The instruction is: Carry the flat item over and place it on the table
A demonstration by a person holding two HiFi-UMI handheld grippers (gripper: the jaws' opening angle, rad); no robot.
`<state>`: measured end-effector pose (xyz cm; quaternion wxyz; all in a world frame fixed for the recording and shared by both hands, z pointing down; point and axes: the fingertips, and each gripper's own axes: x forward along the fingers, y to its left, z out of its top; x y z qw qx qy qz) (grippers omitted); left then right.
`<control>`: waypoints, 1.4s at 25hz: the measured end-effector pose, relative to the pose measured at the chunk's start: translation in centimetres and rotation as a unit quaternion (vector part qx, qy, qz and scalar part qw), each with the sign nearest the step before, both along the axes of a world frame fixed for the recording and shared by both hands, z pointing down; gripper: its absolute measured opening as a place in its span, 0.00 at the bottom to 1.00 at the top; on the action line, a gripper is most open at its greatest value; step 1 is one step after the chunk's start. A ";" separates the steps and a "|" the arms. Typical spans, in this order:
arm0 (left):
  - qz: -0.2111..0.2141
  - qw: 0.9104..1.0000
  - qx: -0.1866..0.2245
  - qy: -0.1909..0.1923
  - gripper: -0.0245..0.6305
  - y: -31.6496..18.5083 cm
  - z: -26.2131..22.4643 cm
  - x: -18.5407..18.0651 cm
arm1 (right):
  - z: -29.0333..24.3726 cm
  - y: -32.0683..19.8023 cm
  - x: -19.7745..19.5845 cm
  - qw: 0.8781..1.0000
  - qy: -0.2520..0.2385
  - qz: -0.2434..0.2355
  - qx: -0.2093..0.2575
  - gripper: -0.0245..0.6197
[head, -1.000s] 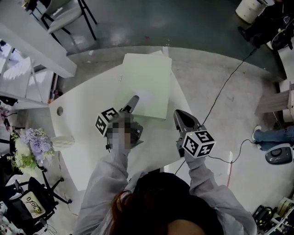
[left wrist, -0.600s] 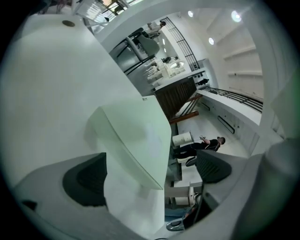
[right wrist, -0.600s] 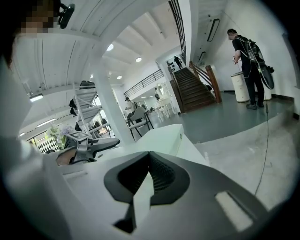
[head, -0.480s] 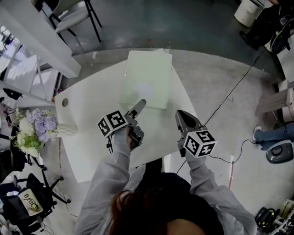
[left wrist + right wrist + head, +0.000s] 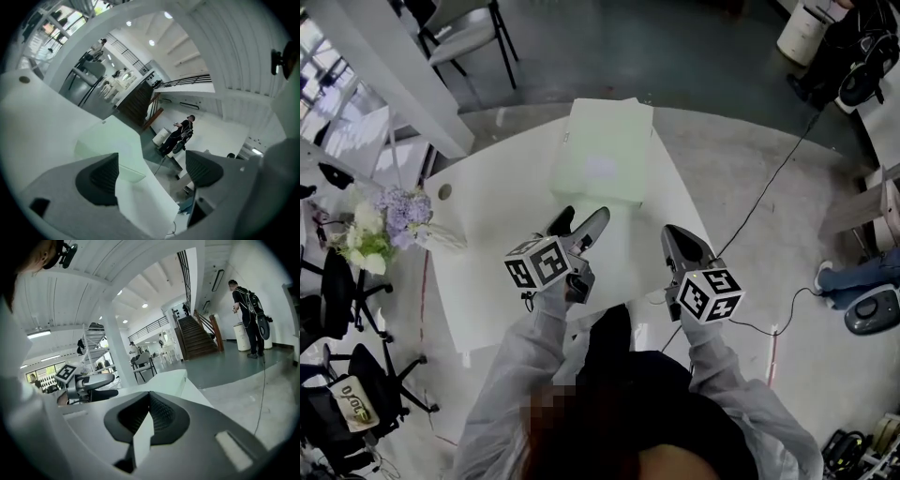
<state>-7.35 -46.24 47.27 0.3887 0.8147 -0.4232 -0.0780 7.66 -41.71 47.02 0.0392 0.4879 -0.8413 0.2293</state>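
Note:
The flat item (image 5: 605, 155) is a pale green board lying on the far end of the white table (image 5: 497, 234). My left gripper (image 5: 581, 221) hovers just short of the board's near edge with its jaws apart and closing, nothing between them. In the left gripper view the board (image 5: 105, 143) lies ahead of the left gripper (image 5: 152, 171), not touched by it. My right gripper (image 5: 675, 242) is shut and empty over the table's right edge. The right gripper view shows the right gripper (image 5: 150, 414) with pads together, the left gripper (image 5: 93, 383) to its left and the board (image 5: 171, 378) beyond.
A bunch of pale flowers (image 5: 384, 220) stands off the table's left side, near a hole (image 5: 443, 191) in the top. A chair (image 5: 469, 37) stands beyond the table. A cable (image 5: 769, 159) runs over the floor at right. A person (image 5: 248, 319) stands far off.
My left gripper has drawn back off the board's near edge toward me, and both of its fingers now show apart. The board stays on the table. My right gripper has hardly moved.

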 end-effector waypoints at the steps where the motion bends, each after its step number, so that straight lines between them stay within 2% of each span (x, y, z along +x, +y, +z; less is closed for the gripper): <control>1: 0.010 1.000 0.026 -0.007 0.70 0.7 -0.9 0.3 | -0.4 0.6 0.0 1.000 0.000 -0.003 0.005 0.06; 4: 0.029 0.994 0.096 -0.036 0.62 2.8 -3.1 0.7 | -1.1 2.6 0.1 1.000 0.002 -0.006 0.016 0.06; 8: 0.033 0.981 0.161 -0.105 0.48 6.3 -4.4 1.0 | -1.5 5.6 0.6 1.000 0.001 -0.002 0.026 0.06; 11: 0.030 0.973 0.174 -0.149 0.40 8.9 -4.4 1.0 | -1.9 7.6 1.2 0.999 0.009 0.003 0.033 0.06; 13: 0.021 0.971 0.176 -0.157 0.29 10.6 -4.3 0.8 | -2.0 9.1 1.5 0.999 0.016 0.005 0.037 0.06; 17: 0.013 0.969 0.179 -0.169 0.18 14.0 -3.9 0.9 | -1.5 11.9 1.9 0.999 0.027 0.004 0.038 0.06; 21: 0.010 0.966 0.186 -0.182 0.03 17.3 -3.5 1.0 | -0.9 14.7 1.6 0.999 0.026 -0.003 0.037 0.06; 35: 0.029 0.961 0.185 -0.203 0.03 26.1 -2.5 0.4 | 0.3 22.9 0.2 0.999 0.036 -0.025 0.031 0.05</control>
